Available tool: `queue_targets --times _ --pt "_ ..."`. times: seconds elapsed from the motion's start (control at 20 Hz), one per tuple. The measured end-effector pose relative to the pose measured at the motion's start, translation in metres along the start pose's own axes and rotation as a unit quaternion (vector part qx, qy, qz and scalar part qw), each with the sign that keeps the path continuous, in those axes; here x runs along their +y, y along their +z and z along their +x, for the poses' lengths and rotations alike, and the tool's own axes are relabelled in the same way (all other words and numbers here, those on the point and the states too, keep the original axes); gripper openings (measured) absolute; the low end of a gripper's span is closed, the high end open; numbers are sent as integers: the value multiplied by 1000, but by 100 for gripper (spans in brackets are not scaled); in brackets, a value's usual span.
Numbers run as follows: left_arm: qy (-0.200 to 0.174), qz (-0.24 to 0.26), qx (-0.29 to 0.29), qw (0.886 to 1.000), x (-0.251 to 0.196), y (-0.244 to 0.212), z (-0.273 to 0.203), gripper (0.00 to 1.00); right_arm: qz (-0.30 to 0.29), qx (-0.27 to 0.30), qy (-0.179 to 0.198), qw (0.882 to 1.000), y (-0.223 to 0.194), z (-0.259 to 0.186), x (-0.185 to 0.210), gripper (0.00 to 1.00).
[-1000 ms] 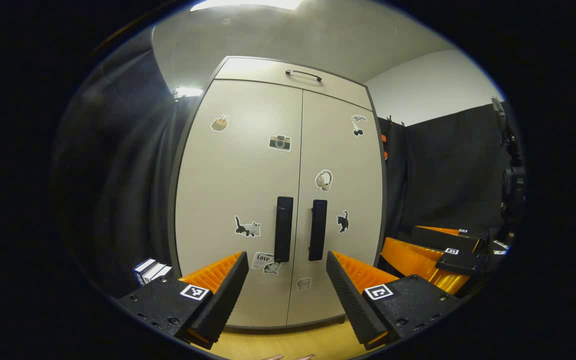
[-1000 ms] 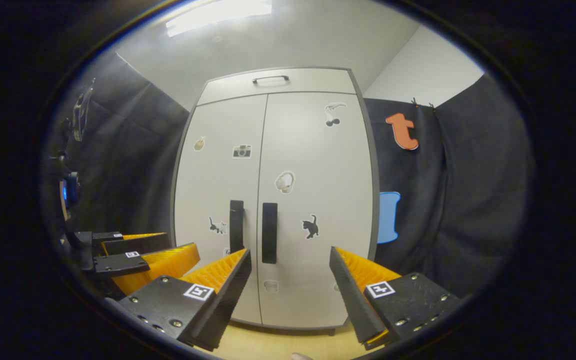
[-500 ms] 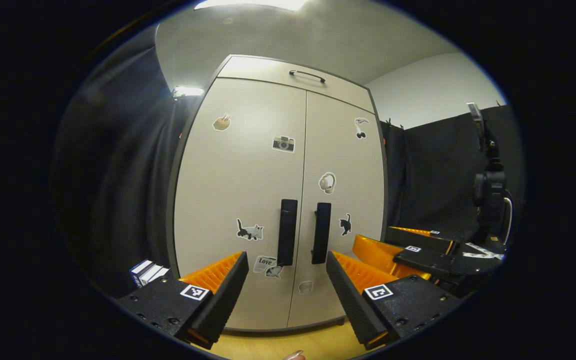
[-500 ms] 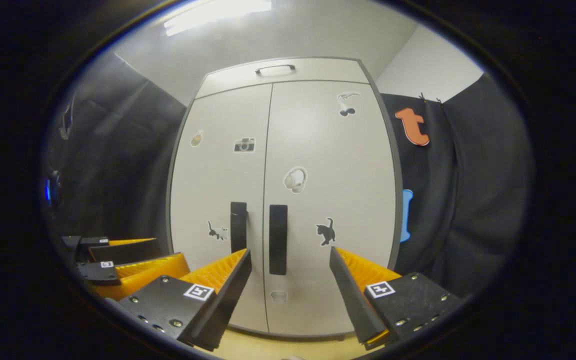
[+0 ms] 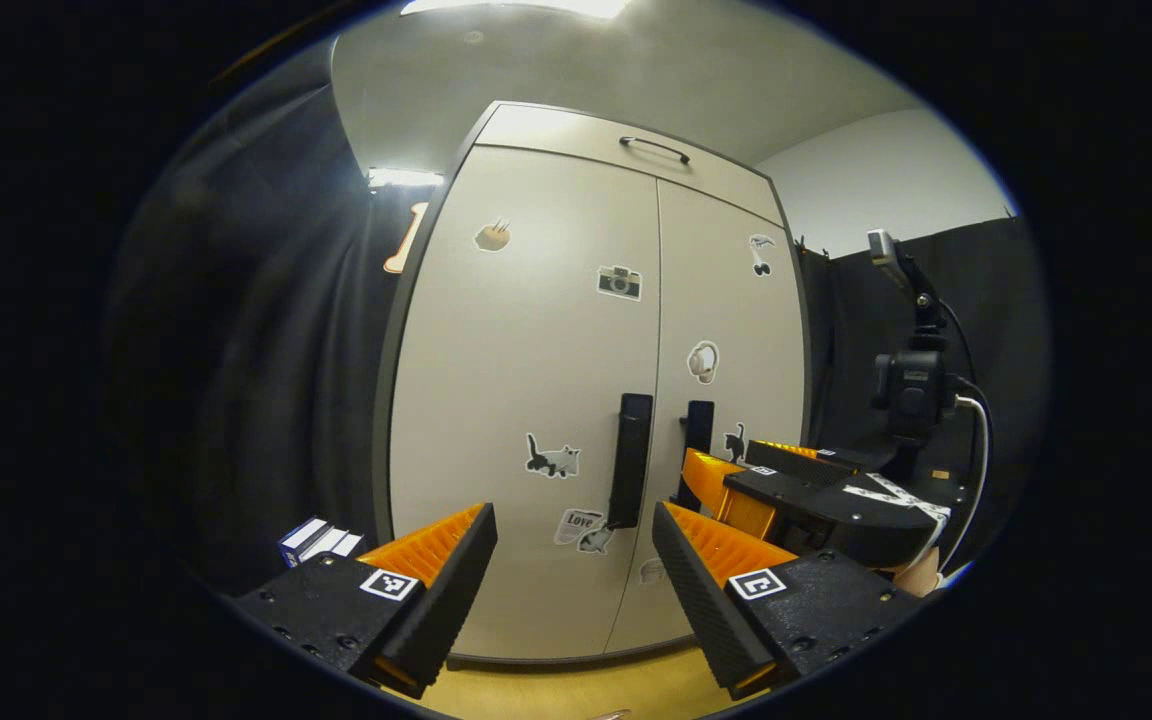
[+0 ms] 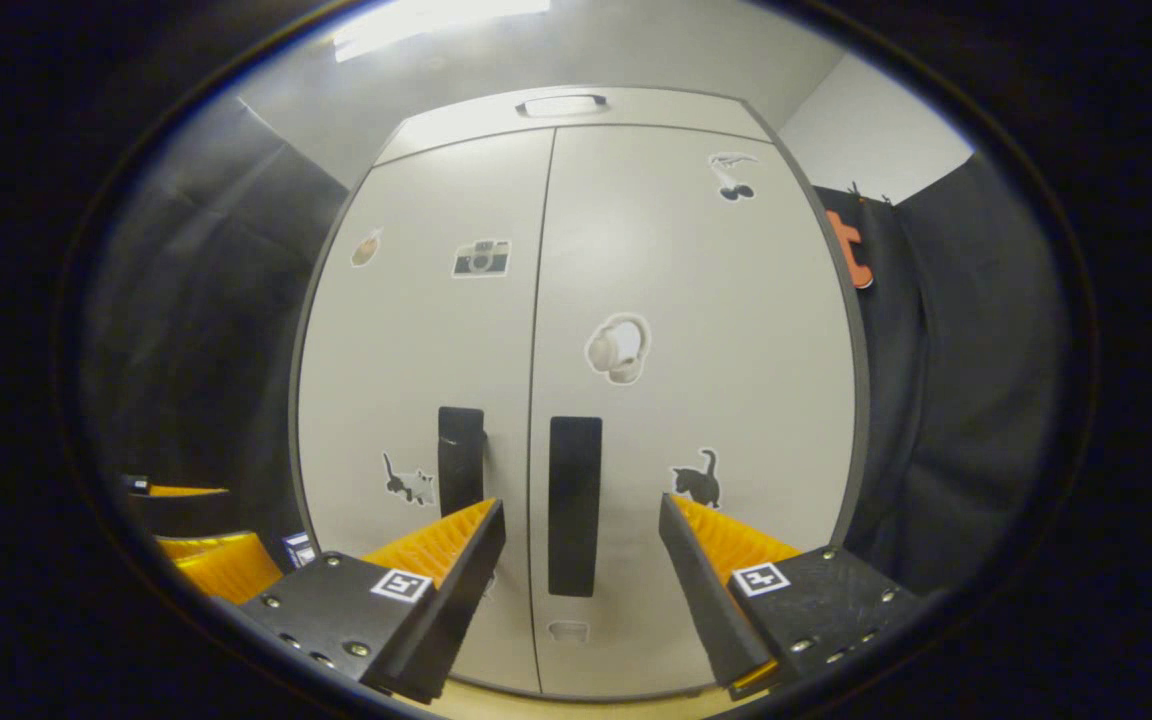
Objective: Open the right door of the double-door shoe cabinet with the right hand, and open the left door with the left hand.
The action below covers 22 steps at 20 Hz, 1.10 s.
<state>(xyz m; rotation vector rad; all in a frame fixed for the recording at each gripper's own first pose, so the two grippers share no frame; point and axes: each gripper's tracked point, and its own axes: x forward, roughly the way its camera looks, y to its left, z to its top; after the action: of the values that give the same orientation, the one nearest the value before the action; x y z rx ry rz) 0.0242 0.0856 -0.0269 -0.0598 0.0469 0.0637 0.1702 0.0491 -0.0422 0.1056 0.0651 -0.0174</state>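
Note:
The pale grey shoe cabinet (image 5: 526, 380) stands with both doors shut, stickers scattered over them. In the left gripper view the left door's black handle (image 5: 629, 460) is straight ahead, still some way off, above my open left gripper (image 5: 572, 515). My right gripper (image 5: 786, 490) is ahead on the right, partly covering the right door's handle (image 5: 699, 432). In the right gripper view the right door's handle (image 6: 575, 505) stands upright in the gap of my open right gripper (image 6: 581, 505), a short way in front of the fingertips. The left door's handle (image 6: 460, 460) is beside it. My left gripper (image 6: 196, 560) trails at the lower left.
A top drawer with a bar handle (image 5: 654, 149) sits above the doors. A small white and blue box (image 5: 321, 540) lies by the cabinet's left foot. A camera on a stand (image 5: 911, 390) is at the right. Black cloth hangs on both sides over a wooden floor (image 5: 556, 690).
My right gripper has moved closer to the cabinet, so the right handle looms larger between its fingers. In the left gripper view the cabinet has slid right and the right gripper has come forward.

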Motion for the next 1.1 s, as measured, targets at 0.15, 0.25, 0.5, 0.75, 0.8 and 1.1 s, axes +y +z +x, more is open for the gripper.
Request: queue_targets --times 0.15,0.25,0.5,0.75,0.8,1.1 --pt "4 -3 0 1000 10 -1 -1 97 -2 9 -11 1000 -9 14 2 88" --pt "4 -6 3 1000 14 -3 -2 97 -2 13 -18 1000 -13 20 1 88" --pt "3 -13 9 1000 22 -8 0 97 -6 20 -34 999 -21 30 0 81" --pt "9 -17 17 1000 30 -14 0 97 0 34 -26 999 -30 44 4 57" --pt "11 -16 17 1000 32 -13 0 97 3 27 -35 999 -25 35 3 39" --pt "13 -17 22 1000 34 -16 0 97 -13 29 -45 999 -28 39 3 25"
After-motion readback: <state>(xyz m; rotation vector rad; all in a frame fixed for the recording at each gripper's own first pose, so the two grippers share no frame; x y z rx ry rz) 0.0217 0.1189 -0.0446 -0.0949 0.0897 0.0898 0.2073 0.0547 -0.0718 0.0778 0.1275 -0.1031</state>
